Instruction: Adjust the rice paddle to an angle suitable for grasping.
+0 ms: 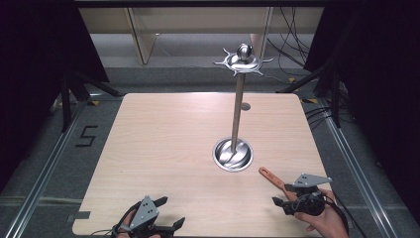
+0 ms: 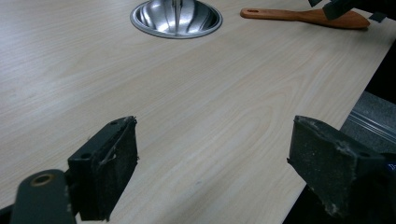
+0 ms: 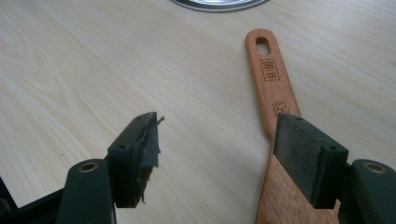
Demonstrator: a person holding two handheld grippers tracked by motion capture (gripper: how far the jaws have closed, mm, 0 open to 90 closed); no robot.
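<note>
A wooden spatula (image 1: 271,177) lies flat on the table at the front right, its handle with a hanging hole (image 3: 263,44) pointing toward the stand. My right gripper (image 1: 283,194) hovers over its wide end. In the right gripper view the right gripper (image 3: 217,140) is open: one pad (image 3: 299,156) is above the spatula blade (image 3: 285,196), the other is over bare wood, and neither presses on it. My left gripper (image 1: 172,210) rests near the front edge, and the left gripper (image 2: 212,154) stands open with only tabletop between its jaws.
A tall metal stand rises from a round steel base (image 1: 233,154) at the table's middle right, topped by a hooked disc and ball (image 1: 242,62). The base (image 2: 176,17) and the spatula (image 2: 303,16) lie ahead of the left gripper. Cables run on the floor behind.
</note>
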